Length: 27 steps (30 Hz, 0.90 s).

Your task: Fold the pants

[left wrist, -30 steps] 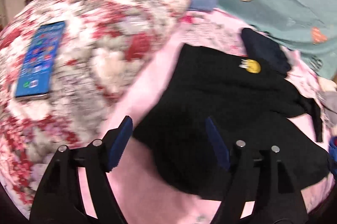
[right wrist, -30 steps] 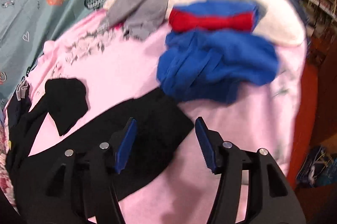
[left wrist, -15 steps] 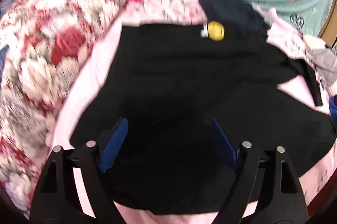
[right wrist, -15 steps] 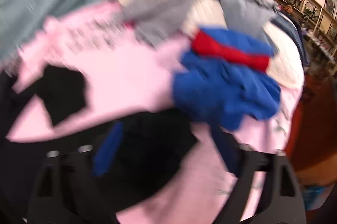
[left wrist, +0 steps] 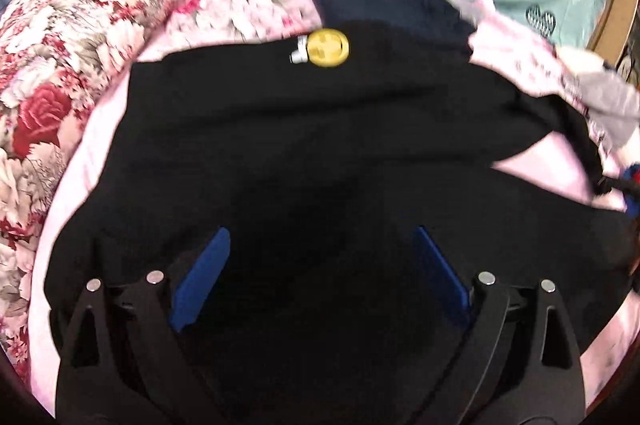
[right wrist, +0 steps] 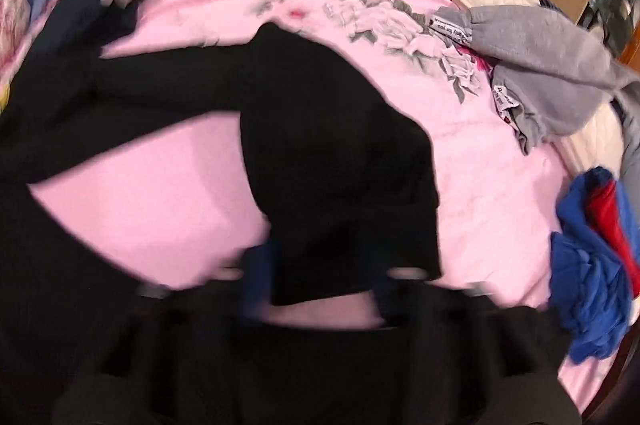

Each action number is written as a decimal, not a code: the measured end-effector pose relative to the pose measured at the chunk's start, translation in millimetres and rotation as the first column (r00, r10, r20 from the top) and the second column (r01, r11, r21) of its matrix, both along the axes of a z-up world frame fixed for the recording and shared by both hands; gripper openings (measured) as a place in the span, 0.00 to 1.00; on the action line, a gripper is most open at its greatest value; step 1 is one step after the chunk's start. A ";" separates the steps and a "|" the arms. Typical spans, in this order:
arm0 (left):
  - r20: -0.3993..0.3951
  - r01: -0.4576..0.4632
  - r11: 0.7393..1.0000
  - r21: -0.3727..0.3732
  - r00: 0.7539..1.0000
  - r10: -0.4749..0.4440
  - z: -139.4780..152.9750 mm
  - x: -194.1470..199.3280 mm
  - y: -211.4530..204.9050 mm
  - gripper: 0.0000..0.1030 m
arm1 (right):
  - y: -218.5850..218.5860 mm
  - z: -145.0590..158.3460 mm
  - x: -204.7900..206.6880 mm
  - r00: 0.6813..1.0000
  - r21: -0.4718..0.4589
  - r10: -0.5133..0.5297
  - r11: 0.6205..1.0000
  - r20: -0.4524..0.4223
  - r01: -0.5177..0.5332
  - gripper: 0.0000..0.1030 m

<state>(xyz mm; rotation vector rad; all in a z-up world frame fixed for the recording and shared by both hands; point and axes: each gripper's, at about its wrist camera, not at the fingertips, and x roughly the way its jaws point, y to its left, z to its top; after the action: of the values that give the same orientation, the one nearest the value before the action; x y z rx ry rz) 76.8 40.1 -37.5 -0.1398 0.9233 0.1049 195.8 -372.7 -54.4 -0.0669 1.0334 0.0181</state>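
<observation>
Black pants point(left wrist: 304, 153) spread mid-frame on pink bedspread point(right wrist: 168, 209). Right gripper point(right wrist: 320, 285) closing on a leg hem at lower centre; left gripper point(left wrist: 320, 281) opening, empty, above the waist. Next: carry hem toward waistband.

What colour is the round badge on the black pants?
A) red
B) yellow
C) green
B: in the left wrist view a round yellow badge sits near the far edge of the black pants, beside a small white tag.
</observation>
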 end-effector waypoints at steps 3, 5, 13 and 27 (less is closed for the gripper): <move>-0.037 -0.015 1.000 -0.003 0.999 0.015 -12.0 2.3 5.6 0.91 | -35.9 39.1 22.6 0.994 0.190 -0.079 0.980 0.078 0.063 0.08; -0.062 -0.037 0.999 -0.015 0.997 0.036 -19.1 4.3 11.7 0.91 | -51.8 54.9 34.5 0.986 0.242 -0.125 0.966 0.106 0.097 0.08; -0.050 -0.054 0.998 0.013 0.997 0.055 -7.5 -7.8 19.6 0.91 | -139.8 91.1 141.5 0.838 0.340 -0.505 0.840 0.206 0.423 0.69; -0.058 -0.032 0.999 0.035 0.998 0.034 -3.1 2.3 19.8 0.91 | -126.7 16.0 131.5 0.932 0.335 -0.361 0.880 0.014 0.336 0.77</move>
<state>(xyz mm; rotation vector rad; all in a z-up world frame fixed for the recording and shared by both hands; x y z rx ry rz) 79.0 59.9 -40.6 -0.1206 0.9774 0.1556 327.3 -499.4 -38.4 0.4223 0.9414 -0.1410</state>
